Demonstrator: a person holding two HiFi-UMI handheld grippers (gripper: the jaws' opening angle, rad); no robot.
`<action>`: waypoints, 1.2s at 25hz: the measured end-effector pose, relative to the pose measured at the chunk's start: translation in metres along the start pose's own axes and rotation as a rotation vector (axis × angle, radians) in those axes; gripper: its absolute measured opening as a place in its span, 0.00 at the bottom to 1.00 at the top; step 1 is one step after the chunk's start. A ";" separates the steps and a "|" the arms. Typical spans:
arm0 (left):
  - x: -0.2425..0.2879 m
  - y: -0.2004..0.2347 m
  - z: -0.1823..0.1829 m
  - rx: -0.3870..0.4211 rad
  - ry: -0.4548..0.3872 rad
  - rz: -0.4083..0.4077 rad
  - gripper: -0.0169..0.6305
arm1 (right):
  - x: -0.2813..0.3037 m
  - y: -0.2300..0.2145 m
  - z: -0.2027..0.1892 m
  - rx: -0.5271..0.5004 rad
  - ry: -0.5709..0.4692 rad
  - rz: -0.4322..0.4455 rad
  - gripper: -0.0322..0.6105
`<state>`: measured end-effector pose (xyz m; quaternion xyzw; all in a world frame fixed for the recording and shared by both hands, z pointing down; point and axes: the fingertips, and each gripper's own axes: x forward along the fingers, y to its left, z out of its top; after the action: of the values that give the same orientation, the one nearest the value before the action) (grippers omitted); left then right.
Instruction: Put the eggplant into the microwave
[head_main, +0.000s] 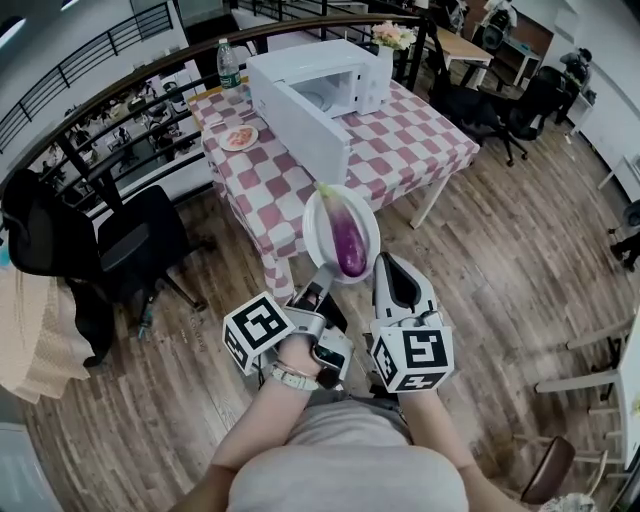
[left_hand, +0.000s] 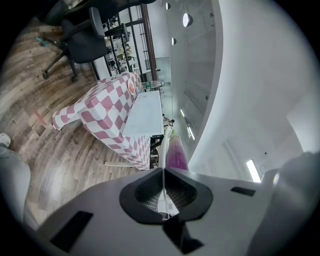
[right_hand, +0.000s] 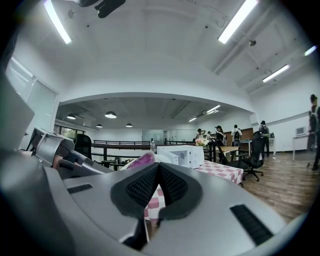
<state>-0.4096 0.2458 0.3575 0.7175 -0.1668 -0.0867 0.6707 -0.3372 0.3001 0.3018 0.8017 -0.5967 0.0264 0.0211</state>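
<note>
You are standing in a large open-plan office. A wood-plank floor (head_main: 500, 260) runs under black swivel chairs (head_main: 140, 245) and work desks (head_main: 470, 45). A dark railing (head_main: 95, 60) edges the level. Long strip lights (right_hand: 239, 20) cross the white ceiling, and people (right_hand: 220, 135) stand among the desks. A microwave (head_main: 300, 95) sits on a checked tabletop (head_main: 420, 140).

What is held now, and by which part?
The left hand-held gripper pinches the near rim of the white plate carrying the eggplant. The right hand-held gripper is shut on nothing.
</note>
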 end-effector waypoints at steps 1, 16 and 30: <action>0.002 0.000 -0.004 -0.001 0.006 0.002 0.05 | -0.002 -0.004 0.000 0.000 -0.001 -0.005 0.09; 0.058 -0.001 -0.035 0.017 0.097 0.021 0.05 | -0.002 -0.067 -0.005 0.014 -0.001 -0.101 0.09; 0.158 0.000 -0.035 0.003 0.055 0.038 0.05 | 0.062 -0.145 -0.010 0.022 0.024 -0.101 0.09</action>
<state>-0.2507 0.2221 0.3766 0.7173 -0.1623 -0.0538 0.6754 -0.1804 0.2835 0.3159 0.8307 -0.5548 0.0412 0.0208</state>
